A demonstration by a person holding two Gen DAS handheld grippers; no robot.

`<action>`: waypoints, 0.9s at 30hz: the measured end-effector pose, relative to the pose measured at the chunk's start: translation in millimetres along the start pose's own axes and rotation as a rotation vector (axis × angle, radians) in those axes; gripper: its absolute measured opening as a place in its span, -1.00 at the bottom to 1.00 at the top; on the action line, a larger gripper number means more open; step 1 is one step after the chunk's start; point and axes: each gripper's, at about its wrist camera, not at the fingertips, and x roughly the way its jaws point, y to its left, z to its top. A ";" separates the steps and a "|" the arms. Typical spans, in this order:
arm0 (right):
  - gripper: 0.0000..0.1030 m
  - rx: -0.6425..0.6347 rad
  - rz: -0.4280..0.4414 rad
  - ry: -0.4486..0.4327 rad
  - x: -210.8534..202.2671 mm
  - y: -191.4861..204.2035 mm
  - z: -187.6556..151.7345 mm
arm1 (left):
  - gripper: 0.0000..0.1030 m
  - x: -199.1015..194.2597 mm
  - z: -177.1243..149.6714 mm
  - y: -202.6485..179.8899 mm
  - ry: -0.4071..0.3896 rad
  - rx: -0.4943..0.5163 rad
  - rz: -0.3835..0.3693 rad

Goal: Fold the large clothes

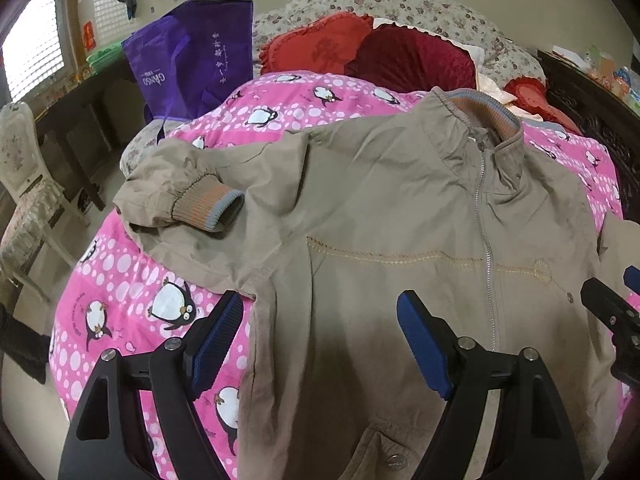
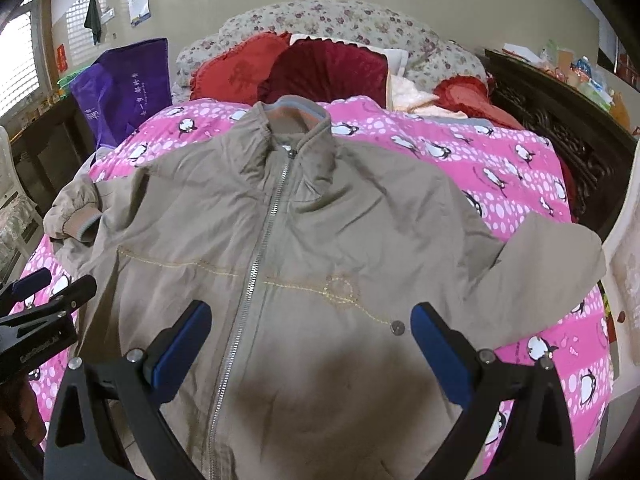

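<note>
Left tongs spread wide, holding nothing, poised over jacket's lower left front. Right tongs likewise agape and empty, over lower front beside zipper. Khaki jacket lying face up, zipped, on pink penguin quilt covering bed; collar toward 12 o'clock. One sleeve folded across at 9 o'clock, cuff showing. Red cushions and purple bag beyond at 12.

Home bedroom, bed with pink penguin quilt, red cushions, floral headboard
</note>
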 end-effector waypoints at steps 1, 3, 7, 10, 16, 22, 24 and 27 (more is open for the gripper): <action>0.97 0.000 -0.004 0.002 1.4 -0.2 0.3 | 0.36 1.6 0.4 0.6 0.006 -0.005 -0.001; 0.97 -0.001 -0.010 0.009 5.0 -0.2 0.9 | 0.36 3.1 0.6 0.9 0.007 -0.007 -0.001; 0.97 -0.003 -0.012 0.020 10.8 0.9 1.8 | 0.36 5.2 1.0 3.3 0.004 -0.012 0.006; 0.97 -0.001 -0.008 0.029 15.3 3.6 2.2 | 0.36 10.1 0.1 9.5 0.016 -0.030 0.010; 0.97 -0.017 0.015 0.035 22.7 13.1 2.6 | 0.36 26.8 -3.3 32.5 0.067 -0.078 0.030; 0.97 -0.029 0.063 0.031 28.3 24.7 5.5 | 0.36 34.7 1.3 63.0 0.071 -0.142 0.063; 0.97 -0.037 0.089 0.034 31.2 30.7 7.0 | 0.36 36.9 3.3 69.4 0.073 -0.150 0.069; 0.95 -0.061 0.096 0.038 35.6 40.6 8.7 | 0.36 40.3 6.0 78.1 0.076 -0.169 0.079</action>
